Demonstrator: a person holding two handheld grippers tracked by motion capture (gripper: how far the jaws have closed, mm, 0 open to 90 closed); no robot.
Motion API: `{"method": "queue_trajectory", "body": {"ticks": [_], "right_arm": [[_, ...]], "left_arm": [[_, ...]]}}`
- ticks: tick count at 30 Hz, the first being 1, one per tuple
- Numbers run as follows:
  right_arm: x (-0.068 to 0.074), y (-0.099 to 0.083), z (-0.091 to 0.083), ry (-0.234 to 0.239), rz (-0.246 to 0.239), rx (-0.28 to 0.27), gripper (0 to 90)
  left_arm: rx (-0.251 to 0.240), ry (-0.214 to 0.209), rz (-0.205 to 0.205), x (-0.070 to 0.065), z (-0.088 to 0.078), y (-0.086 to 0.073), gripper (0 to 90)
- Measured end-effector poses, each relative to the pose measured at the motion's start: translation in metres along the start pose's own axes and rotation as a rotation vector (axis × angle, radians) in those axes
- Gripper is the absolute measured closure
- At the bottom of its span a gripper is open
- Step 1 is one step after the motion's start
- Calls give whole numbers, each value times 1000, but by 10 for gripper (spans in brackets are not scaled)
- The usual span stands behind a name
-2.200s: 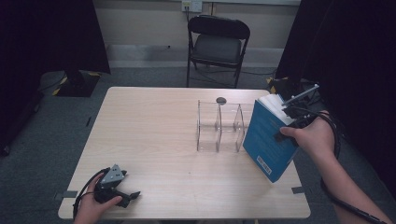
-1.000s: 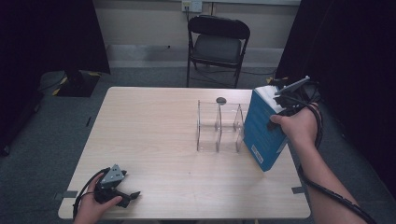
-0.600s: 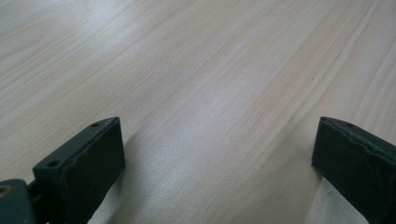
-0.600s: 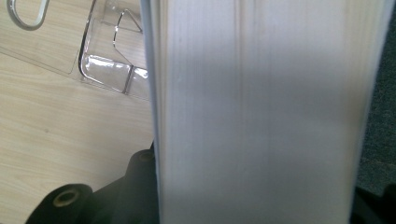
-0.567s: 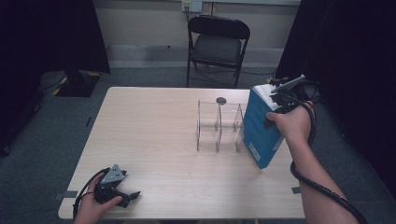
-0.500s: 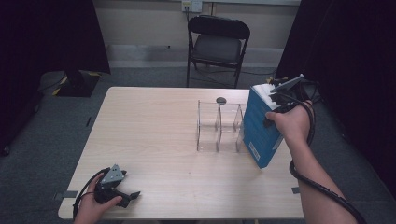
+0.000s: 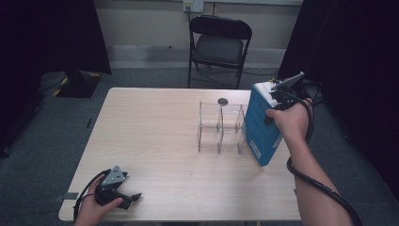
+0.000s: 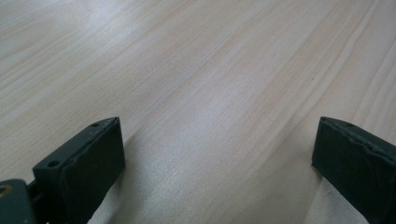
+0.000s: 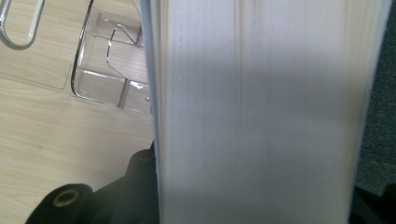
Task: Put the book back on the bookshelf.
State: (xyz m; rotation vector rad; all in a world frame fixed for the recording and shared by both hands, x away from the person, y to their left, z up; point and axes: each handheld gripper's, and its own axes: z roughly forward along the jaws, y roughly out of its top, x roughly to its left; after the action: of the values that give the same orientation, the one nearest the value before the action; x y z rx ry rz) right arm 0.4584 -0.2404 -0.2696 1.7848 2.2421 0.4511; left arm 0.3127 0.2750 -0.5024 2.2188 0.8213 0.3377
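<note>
The right claw (image 7: 275, 96) gripped the blue book (image 7: 260, 127) at its top, the book hanging toward six o'clock, just beside the clear rack (image 7: 221, 127). The left claw (image 7: 129, 200) gaped wide, empty.

Light wood table (image 7: 155, 136) seen w/ a small dark round disc (image 7: 222, 101) lying near its far edge. Black folding chair (image 7: 219, 44) is set on grey carpet beyond the table, facing it. Wall outlet (image 7: 193, 5) is seen above the chair.
</note>
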Motion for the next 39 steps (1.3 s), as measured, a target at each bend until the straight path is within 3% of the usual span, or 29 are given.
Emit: {"method": "queue_trajectory", "body": {"ticks": [39], "right_arm": [[-1, 21, 14, -16, 75, -29, 617]], "left_arm": [[15, 2, 11, 0, 0, 1, 0]]}}
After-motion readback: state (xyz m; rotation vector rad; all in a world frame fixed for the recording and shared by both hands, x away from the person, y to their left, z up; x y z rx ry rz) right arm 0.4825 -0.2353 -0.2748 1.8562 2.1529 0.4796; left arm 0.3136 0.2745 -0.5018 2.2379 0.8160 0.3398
